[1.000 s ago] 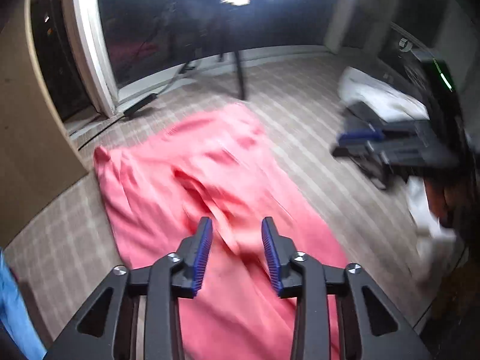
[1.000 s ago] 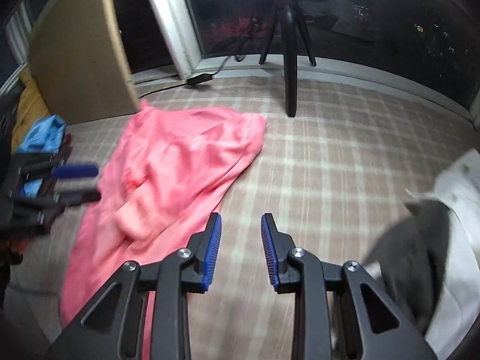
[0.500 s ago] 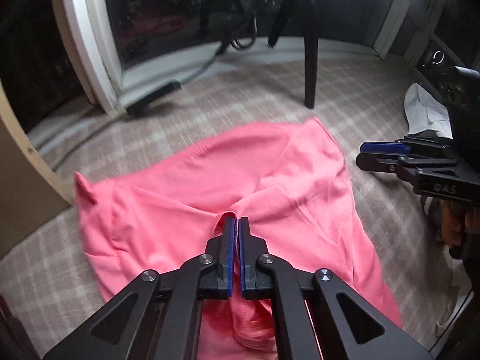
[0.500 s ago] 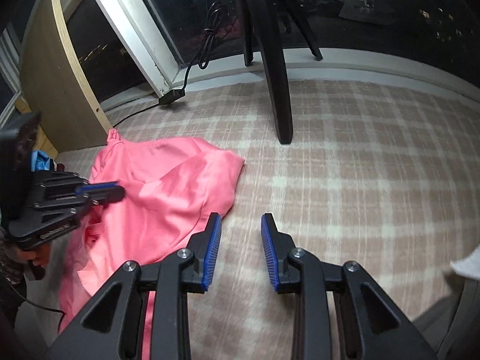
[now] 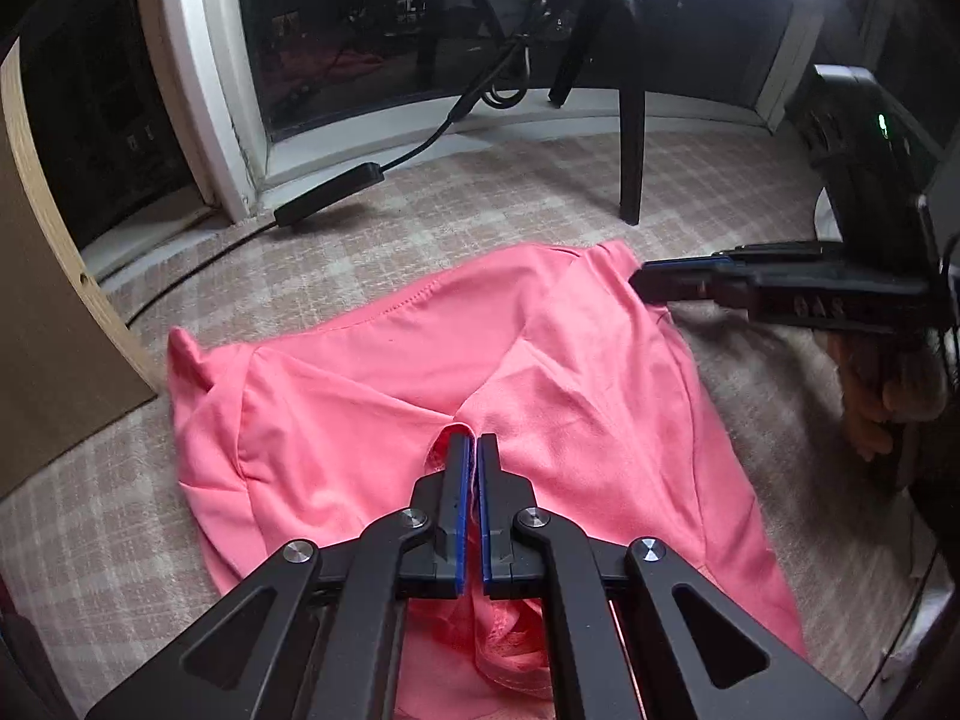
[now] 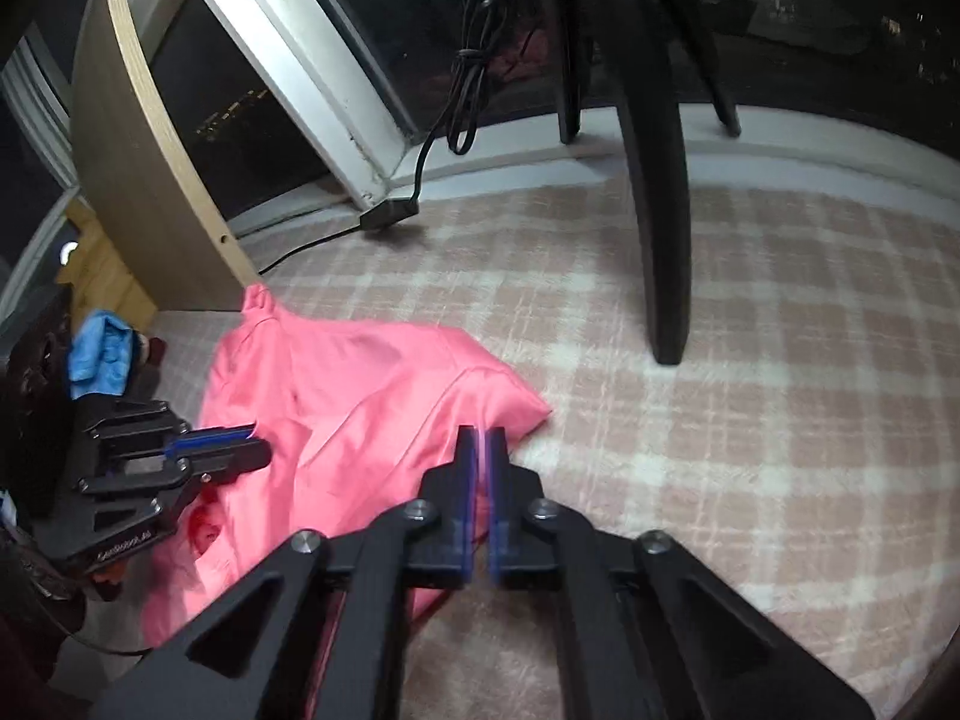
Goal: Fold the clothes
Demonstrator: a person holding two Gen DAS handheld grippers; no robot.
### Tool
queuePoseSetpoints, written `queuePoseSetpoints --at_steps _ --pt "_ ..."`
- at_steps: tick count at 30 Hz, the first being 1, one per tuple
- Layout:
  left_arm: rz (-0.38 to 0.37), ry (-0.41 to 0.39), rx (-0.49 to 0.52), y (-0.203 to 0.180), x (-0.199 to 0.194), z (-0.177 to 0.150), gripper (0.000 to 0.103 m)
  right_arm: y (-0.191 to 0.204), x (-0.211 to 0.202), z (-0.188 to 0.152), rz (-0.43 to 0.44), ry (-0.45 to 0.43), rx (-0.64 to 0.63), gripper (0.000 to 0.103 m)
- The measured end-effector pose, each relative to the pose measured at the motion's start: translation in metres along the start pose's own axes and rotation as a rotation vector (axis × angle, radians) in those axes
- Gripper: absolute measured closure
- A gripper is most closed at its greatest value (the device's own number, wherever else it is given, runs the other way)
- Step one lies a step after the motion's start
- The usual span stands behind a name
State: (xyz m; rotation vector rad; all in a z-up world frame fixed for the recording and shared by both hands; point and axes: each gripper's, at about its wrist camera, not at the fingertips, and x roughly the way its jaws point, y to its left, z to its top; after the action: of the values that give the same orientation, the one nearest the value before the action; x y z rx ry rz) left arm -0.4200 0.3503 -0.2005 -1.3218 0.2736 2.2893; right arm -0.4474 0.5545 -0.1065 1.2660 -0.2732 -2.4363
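Pink garment (image 5: 420,372) lies spread and rumpled on a plaid-covered surface (image 6: 750,420) near a window.

Left wrist view only: a lit ring lamp at top right, and the person's hand (image 5: 888,396) wrapped round the right tool's grip. Right wrist view only: blue cloth (image 6: 99,354) by a wooden panel (image 6: 138,168) at far left, and the corner of the garment ending near a black stand leg (image 6: 660,210).

Left gripper (image 5: 472,450): fingers pinched together on a raised fold in the garment's middle, cloth showing between the blue pads. Pitched steeply down.

Right gripper (image 6: 482,444): fingers have just been closing, now pinched on the garment's right edge near the corner, a pink sliver between them. Pitched down, less steeply. Seen from the left, it reaches in level from the right.
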Motion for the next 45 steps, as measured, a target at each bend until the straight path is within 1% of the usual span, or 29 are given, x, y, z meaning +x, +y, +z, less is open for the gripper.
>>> queuePoseSetpoints --at_steps 3,4,5,6,7,9,11,12,13,14,15,17,18,19,20,23,24,27,29,30,33,34,36,40,45 --pt "-0.021 -0.027 -0.017 0.0 -0.007 0.0 0.101 0.004 -0.013 0.003 -0.003 -0.051 -0.011 0.1" --pt "-0.009 -0.023 -0.01 -0.001 -0.006 -0.001 0.101 0.004 -0.016 0.003 -0.012 -0.058 -0.008 0.099" --pt "-0.003 -0.018 -0.008 0.0 -0.005 -0.002 0.101 0.004 -0.016 0.003 -0.037 -0.054 -0.005 0.094" --pt "0.002 -0.013 -0.009 0.001 -0.003 -0.003 0.101 0.003 -0.016 0.001 -0.061 -0.047 0.001 0.078" --pt "0.001 -0.007 -0.018 0.002 0.0 -0.004 0.101 0.001 -0.015 -0.001 -0.07 -0.038 0.012 0.066" --pt "0.001 0.005 -0.031 0.004 0.005 -0.006 0.101 0.0 -0.011 -0.004 -0.045 -0.023 0.015 0.065" --pt "0.005 0.014 -0.029 0.004 0.009 -0.007 0.101 0.006 -0.003 -0.005 -0.048 -0.004 -0.031 0.065" --pt "0.008 0.018 -0.027 0.003 0.011 -0.007 0.101 0.011 0.002 -0.006 -0.095 0.005 -0.074 0.066" --pt "0.01 0.022 -0.034 0.004 0.009 -0.007 0.1 0.017 0.007 -0.007 -0.202 0.012 -0.131 0.066" --pt "0.006 0.019 -0.057 0.007 0.003 -0.007 0.096 0.018 0.009 -0.007 -0.288 0.015 -0.16 0.066" --pt "0.0 -0.003 -0.082 0.012 -0.01 -0.007 0.096 0.017 0.008 -0.006 -0.326 0.013 -0.161 0.066" --pt "-0.012 -0.056 -0.133 0.025 -0.038 -0.008 0.096 0.015 -0.013 -0.007 -0.215 -0.021 -0.082 0.066" --pt "-0.019 -0.082 -0.158 0.031 -0.052 -0.008 0.096 0.019 -0.024 -0.009 -0.156 -0.033 -0.073 0.066" --pt "-0.017 -0.098 -0.173 0.035 -0.068 -0.016 0.094 0.028 -0.031 -0.011 -0.121 -0.027 -0.093 0.066" --pt "-0.014 -0.11 -0.185 0.038 -0.084 -0.026 0.092 0.04 -0.036 -0.014 -0.095 -0.011 -0.123 0.066" --pt "-0.005 -0.149 -0.222 0.049 -0.133 -0.055 0.091 0.073 -0.048 -0.018 -0.028 0.022 -0.213 0.066" --pt "0.006 -0.149 -0.227 0.046 -0.149 -0.072 0.091 0.085 -0.05 -0.017 0.006 0.027 -0.234 0.065" --pt "0.035 -0.117 -0.251 0.035 -0.176 -0.123 0.091 0.116 -0.039 -0.007 0.085 0.057 -0.273 0.065" --pt "0.031 -0.073 -0.286 0.022 -0.19 -0.168 0.091 0.134 -0.024 0.001 0.128 0.089 -0.293 0.064" --pt "0.023 -0.048 -0.306 0.013 -0.196 -0.191 0.091 0.141 -0.014 0.004 0.12 0.104 -0.306 0.061" --pt "0.02 0.02 -0.338 -0.016 -0.209 -0.249 0.091 0.155 0.02 0.009 0.056 0.164 -0.345 0.061" --pt "0.027 0.044 -0.352 -0.03 -0.214 -0.271 0.091 0.157 0.025 0.01 0.036 0.173 -0.358 0.061" --pt "0.039 0.069 -0.379 -0.048 -0.221 -0.301 0.088 0.157 0.033 0.014 0.016 0.177 -0.357 0.061" --pt "0.081 0.091 -0.468 -0.077 -0.233 -0.35 0.085 0.157 0.048 0.03 0.015 0.189 -0.321 0.061" --pt "0.129 0.095 -0.499 -0.098 -0.246 -0.379 0.081 0.172 0.058 0.044 -0.055 0.186 -0.366 0.061"
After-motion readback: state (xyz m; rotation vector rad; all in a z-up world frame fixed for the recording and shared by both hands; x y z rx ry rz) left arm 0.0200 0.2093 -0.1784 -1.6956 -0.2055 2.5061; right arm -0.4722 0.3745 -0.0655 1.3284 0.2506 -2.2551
